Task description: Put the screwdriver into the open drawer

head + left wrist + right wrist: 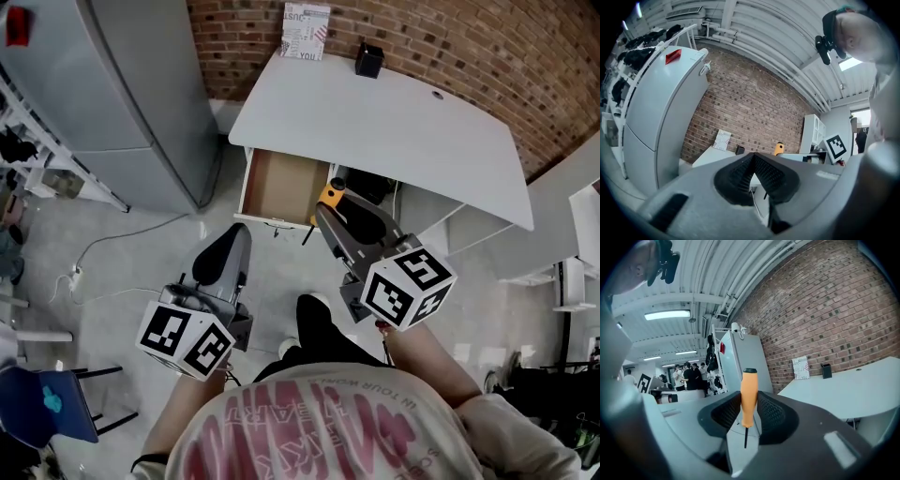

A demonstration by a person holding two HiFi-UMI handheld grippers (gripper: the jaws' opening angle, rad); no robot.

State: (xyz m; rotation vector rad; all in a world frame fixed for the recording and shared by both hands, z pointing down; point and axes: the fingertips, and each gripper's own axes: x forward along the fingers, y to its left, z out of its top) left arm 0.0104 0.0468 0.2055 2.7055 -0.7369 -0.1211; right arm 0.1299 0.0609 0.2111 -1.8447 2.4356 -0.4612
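Note:
An orange-handled screwdriver (749, 397) stands upright between the pads of my right gripper (749, 405), handle up and dark shaft pointing down; the gripper is shut on it. In the head view the right gripper (325, 212) reaches toward the open wooden drawer (281, 184) under the white desk (403, 127), with the screwdriver's handle (328, 195) beside the drawer's right edge. My left gripper (238, 234) hangs lower left of the drawer, its pads meeting with nothing between them (752, 157). The left gripper view also catches the screwdriver's orange handle (778, 148).
A tall grey cabinet (131, 94) stands left of the desk. On the desk's far edge sit a printed card (306, 30) and a black holder (368, 60). A white cable (103, 246) lies on the floor, and a blue chair (47, 403) is at lower left. Several people (691, 376) stand far off.

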